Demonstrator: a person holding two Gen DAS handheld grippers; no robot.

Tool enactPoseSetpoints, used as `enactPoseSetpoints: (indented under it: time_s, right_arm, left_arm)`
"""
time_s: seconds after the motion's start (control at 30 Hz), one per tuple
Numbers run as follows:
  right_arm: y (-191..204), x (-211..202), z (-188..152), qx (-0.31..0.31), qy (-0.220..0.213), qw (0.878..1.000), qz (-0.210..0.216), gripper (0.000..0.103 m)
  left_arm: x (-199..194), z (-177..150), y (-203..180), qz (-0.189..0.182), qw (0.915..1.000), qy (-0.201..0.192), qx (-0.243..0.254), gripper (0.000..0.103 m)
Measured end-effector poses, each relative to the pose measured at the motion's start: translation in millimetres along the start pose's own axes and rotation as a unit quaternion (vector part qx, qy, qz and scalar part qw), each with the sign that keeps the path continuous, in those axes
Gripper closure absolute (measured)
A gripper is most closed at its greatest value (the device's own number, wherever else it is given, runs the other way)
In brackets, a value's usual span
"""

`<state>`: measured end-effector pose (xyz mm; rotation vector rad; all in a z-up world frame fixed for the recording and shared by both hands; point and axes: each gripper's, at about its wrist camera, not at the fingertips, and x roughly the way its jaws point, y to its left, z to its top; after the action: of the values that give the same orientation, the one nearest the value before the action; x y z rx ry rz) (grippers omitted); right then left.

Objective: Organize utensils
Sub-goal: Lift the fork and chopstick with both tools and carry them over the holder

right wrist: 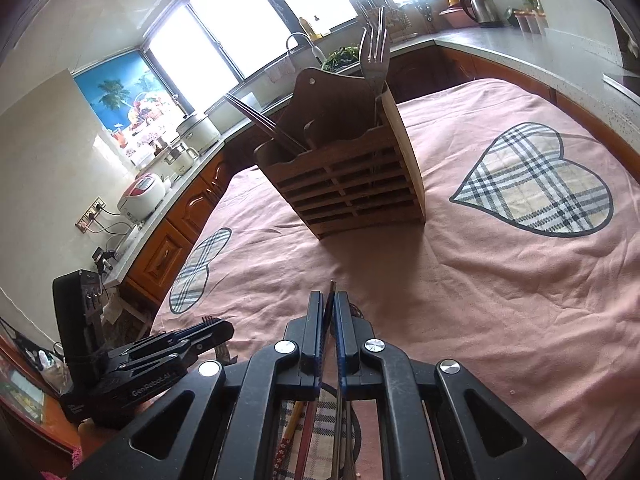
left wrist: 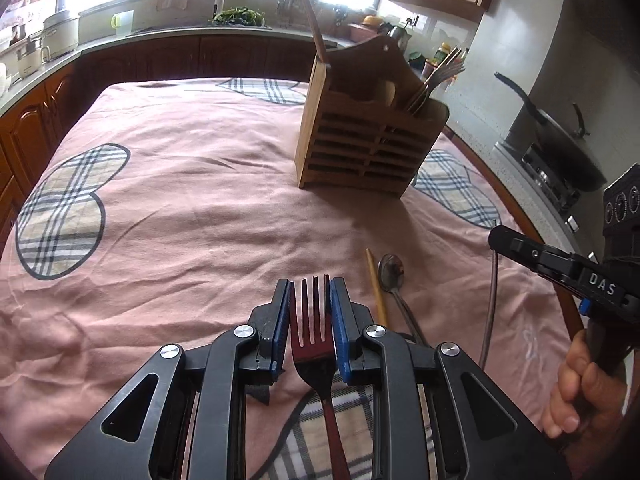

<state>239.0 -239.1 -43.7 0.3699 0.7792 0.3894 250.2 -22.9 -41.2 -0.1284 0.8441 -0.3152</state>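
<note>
Your left gripper (left wrist: 310, 300) holds a dark red metal fork (left wrist: 312, 344) between its blue fingers (left wrist: 339, 316), prongs pointing toward the slatted wooden utensil box (left wrist: 368, 140). Your right gripper (right wrist: 329, 312) is closed on a thin metal handle (right wrist: 332, 294). The box stands on the pink cloth surface (left wrist: 200, 200), with silver forks (right wrist: 374, 56) inside. A round silver spoon (left wrist: 392, 270) lies in front of the box.

A pink cloth (left wrist: 192, 200) with checked hearts (right wrist: 532, 184) covers the table. A frying pan (left wrist: 560, 136) sits on the stove.
</note>
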Motion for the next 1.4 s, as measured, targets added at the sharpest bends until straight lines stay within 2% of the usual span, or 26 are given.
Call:
enactPoseSetpoints:
  time_s: [0.3, 0.57, 0.63, 0.7, 0.93, 1.4]
  right_arm:
    - [21, -30, 5, -0.024, -0.035, 0.999, 0.009, 0.099]
    - [29, -47, 6, -0.032, -0.058, 0.998, 0.013, 0.099]
    - [31, -51, 6, -0.034, -0.063, 0.997, 0.014, 0.099]
    - [32, -55, 7, -0.036, -0.068, 0.997, 0.014, 0.099]
    - [34, -61, 9, -0.037, -0.079, 0.996, 0.015, 0.099]
    - [35, -73, 23, -0.04, -0.114, 0.993, 0.007, 0.099]
  left_arm:
    - [-55, -6, 3, -0.017, 0.9978, -0.062, -0.017, 0.085]
    - [-81, -6, 5, -0.018, 0.9956, -0.09, -0.018, 0.089]
    - [-85, -4, 3, -0.018, 0.9953, -0.094, -0.017, 0.099]
    - [-87, -3, 2, -0.017, 0.995, -0.098, -0.014, 0.101]
    - [-86, -1, 3, -0.019, 0.9948, -0.099, -0.017, 0.101]
    - [-103, 22, 2, -0.013, 0.9909, -0.133, -0.015, 0.101]
